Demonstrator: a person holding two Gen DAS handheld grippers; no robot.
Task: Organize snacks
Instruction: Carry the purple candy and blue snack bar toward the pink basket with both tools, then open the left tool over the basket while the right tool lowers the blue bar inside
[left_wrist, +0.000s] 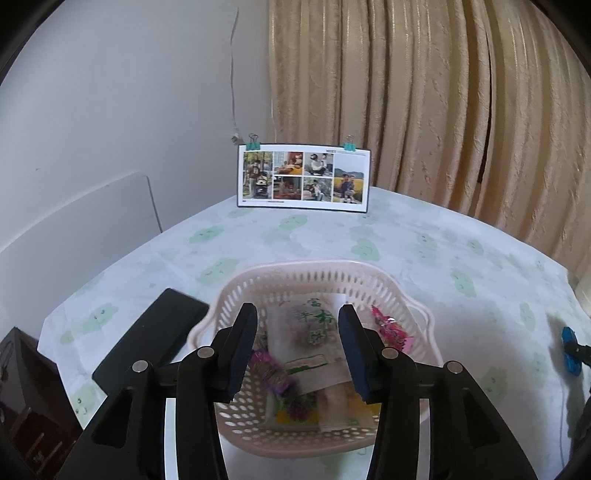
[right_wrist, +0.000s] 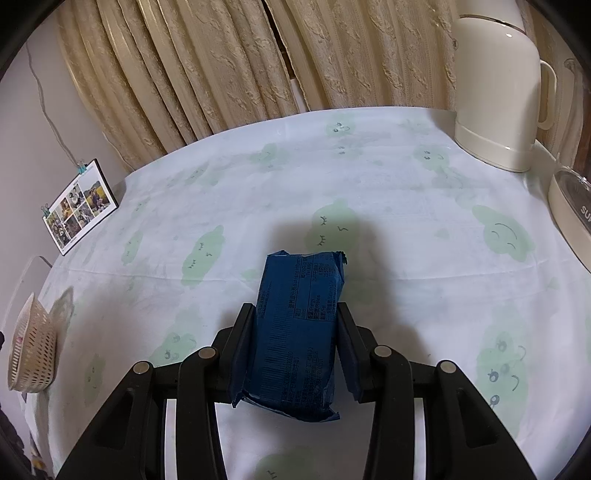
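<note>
Beige curtains back a cloud-print tablecloth (right_wrist: 369, 177) where the pink basket (left_wrist: 325, 273) already holds several snack packets, the left gripper (left_wrist: 298, 347) hovers spread above it, and the right gripper (right_wrist: 295, 350) clamps a blue snack pack (right_wrist: 299, 332), apparently the next to go in.

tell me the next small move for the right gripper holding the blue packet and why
Probably carry the dark blue foil snack packet leftward toward the pink perforated plastic basket. The right gripper has its fingers pressed on the packet's sides, while the basket sits far to its left and already holds other snacks. The left gripper hovers open above the basket, so approach from the side it leaves clear.
</note>
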